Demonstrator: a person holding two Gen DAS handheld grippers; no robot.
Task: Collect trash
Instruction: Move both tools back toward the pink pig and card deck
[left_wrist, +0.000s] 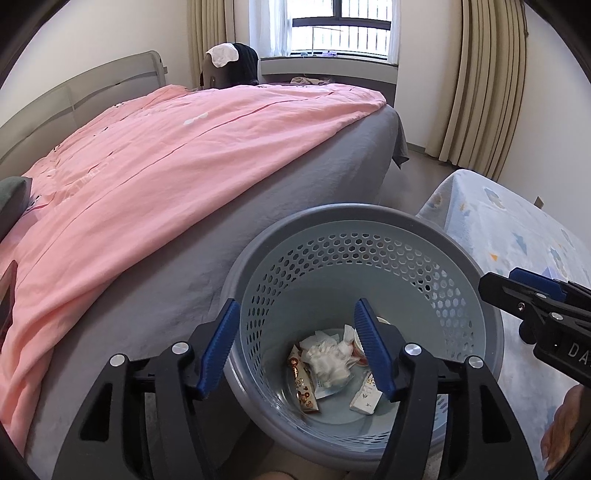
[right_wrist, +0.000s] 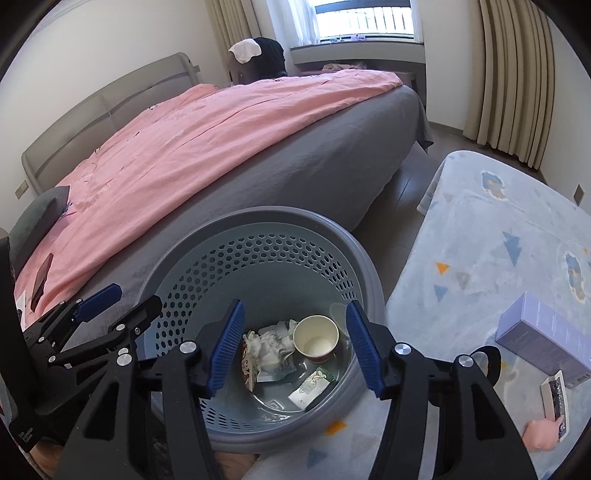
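The trash basket sits on the floor right against the bed, with tissue wads and wrappers in the bottom. I've got both grippers tilted down over it: left gripper and right gripper with fingers apart, holding nothing. Only my right view shows the paper cup clearly, plus a purple box on the rug.
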